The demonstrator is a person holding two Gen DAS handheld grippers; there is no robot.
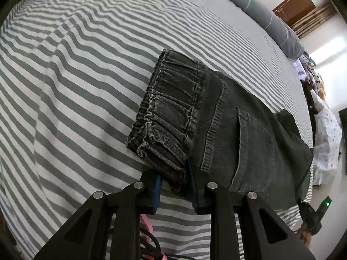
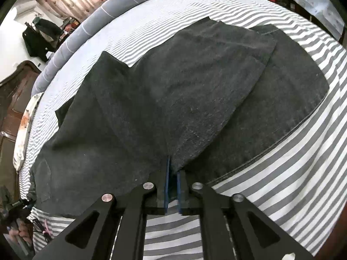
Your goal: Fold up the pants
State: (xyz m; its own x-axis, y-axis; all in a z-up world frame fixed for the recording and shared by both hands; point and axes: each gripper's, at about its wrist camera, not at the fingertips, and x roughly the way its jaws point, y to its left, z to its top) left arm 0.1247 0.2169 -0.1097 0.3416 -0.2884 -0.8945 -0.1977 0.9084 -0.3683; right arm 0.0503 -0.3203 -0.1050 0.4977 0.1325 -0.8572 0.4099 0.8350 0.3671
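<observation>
Fingers of the left gripper (image 1: 174, 189) are pinching the bunched elastic waistband (image 1: 164, 119) of the dark denim pants (image 1: 238, 130), which are lying on the striped bed sheet (image 1: 76, 75). Right gripper (image 2: 172, 186) fingers are standing close together with a folded edge of the pants (image 2: 173, 91) between their blue pads. From the waistband the pants are running lengthwise across the bed, legs doubled over each other, hems pointing toward the grey bolster (image 2: 104, 15) beyond
</observation>
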